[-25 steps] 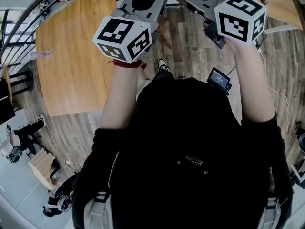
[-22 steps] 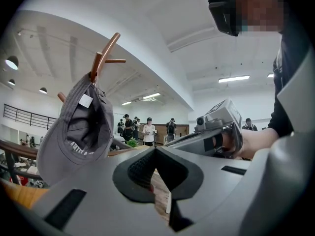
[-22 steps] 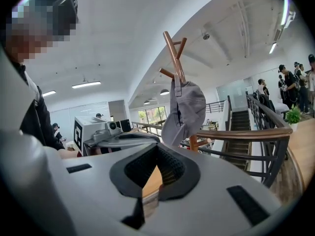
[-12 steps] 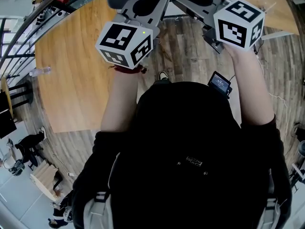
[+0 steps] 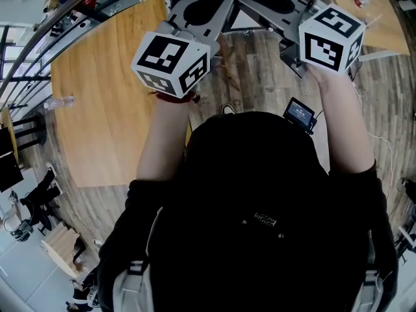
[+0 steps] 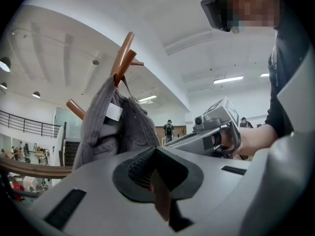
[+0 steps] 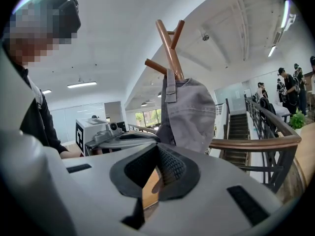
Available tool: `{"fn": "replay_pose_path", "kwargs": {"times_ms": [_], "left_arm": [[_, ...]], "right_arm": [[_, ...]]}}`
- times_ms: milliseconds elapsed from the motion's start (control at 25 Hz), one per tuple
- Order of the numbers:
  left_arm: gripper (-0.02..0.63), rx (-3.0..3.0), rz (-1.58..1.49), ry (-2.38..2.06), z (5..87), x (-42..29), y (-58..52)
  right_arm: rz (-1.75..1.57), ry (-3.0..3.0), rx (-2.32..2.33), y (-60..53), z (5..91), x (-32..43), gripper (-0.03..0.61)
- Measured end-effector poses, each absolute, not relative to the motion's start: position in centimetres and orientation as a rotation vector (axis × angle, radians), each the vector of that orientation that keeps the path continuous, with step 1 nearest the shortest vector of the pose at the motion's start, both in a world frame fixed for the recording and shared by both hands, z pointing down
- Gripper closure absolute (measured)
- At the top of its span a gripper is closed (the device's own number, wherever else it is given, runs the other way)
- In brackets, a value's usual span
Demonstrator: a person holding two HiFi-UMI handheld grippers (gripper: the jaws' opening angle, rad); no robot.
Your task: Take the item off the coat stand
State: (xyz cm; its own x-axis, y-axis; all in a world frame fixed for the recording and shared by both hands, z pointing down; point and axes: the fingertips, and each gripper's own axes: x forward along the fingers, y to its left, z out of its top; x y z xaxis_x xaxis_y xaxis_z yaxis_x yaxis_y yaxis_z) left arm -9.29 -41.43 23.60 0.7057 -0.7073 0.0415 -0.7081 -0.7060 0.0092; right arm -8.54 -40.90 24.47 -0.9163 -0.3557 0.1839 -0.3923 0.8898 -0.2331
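We hold our left arm (image 5: 159, 135) and our right arm (image 5: 344, 122) up high in front of us, with a tool in each hand. The left gripper (image 6: 155, 154) has its jaws pressed together and holds nothing. The right gripper (image 7: 157, 151) is the same, jaws together and empty. They point up side by side, close to each other. The grey cap (image 7: 189, 112) hangs on the coat stand (image 7: 170, 45), just above and past both grippers. Neither gripper touches it.
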Motion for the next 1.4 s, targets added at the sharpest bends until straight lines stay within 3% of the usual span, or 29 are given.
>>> {"fn": "replay_pose_path", "kwargs": {"times_ms": [440,880,1000,1400], "left_arm": [[0.617,2.902,-0.032,-1.186,22.4,-13.6,-41.5],[0.617,2.914,-0.099,-1.222,21.2,-14.9,-42.0],[0.501,2.877,-0.052,-1.266,21.8,-16.5,-42.7],[0.369,2.77,0.022,-1.323,24.6,-18.4,-44.8]], "right_arm": [[0.339,-2.949,0.637,-40.9,23.2,-12.8,0.562],[0.282,-2.954,0.81,-41.2,21.5,-9.8,0.561],[0.304,-2.95,0.935,-41.9,21.4,-7.4,0.56],[0.357,-2.879,1.105,-44.0,22.9,-5.1,0.344]]}}
